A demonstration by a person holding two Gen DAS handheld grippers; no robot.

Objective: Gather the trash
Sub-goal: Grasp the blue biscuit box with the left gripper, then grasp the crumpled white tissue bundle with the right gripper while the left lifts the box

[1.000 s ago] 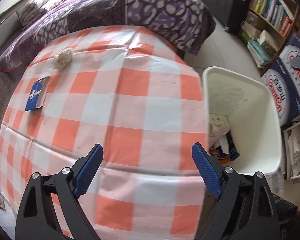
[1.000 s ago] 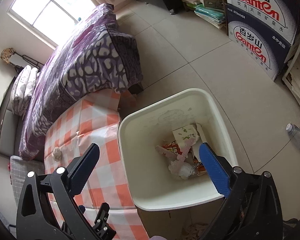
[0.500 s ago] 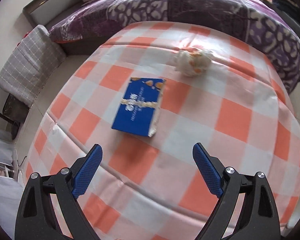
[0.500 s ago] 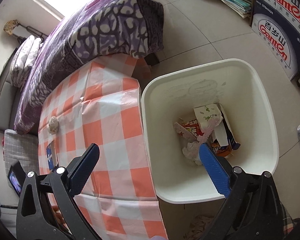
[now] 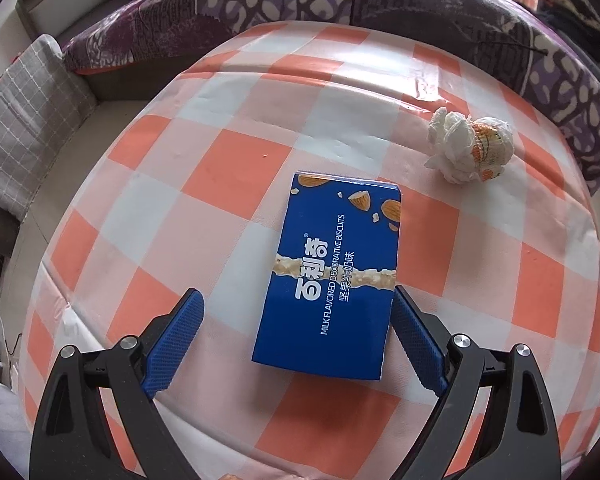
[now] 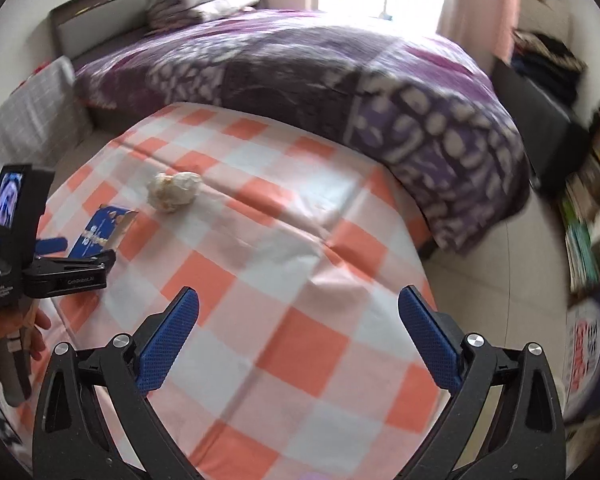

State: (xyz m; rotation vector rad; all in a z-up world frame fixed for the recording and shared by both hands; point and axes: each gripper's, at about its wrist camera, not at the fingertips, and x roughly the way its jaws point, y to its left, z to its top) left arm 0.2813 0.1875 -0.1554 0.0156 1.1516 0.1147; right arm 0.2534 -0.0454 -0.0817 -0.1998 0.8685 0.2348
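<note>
A blue biscuit box (image 5: pixel 332 276) lies flat on the orange-and-white checked table (image 5: pixel 228 160). My left gripper (image 5: pixel 296 312) is open, its jaws on either side of the box's near end; the right pad is close to the box edge. A crumpled white paper wad (image 5: pixel 470 148) lies to the far right of the box. In the right wrist view the box (image 6: pixel 100 230) and the wad (image 6: pixel 174 192) show at the left, with the left gripper (image 6: pixel 72 254) at the box. My right gripper (image 6: pixel 296 324) is open and empty above the table.
A bed with a purple patterned cover (image 6: pixel 340 76) runs along the table's far side. A grey cushion (image 5: pixel 24 100) lies at the left. Shelves with books (image 6: pixel 592 208) and a printed carton (image 6: pixel 588 340) stand on the right, beyond tiled floor (image 6: pixel 512 264).
My left gripper has swung from the bin side to the blue box and closed in until its jaws straddle it. My right gripper has turned away from the white bin toward the table.
</note>
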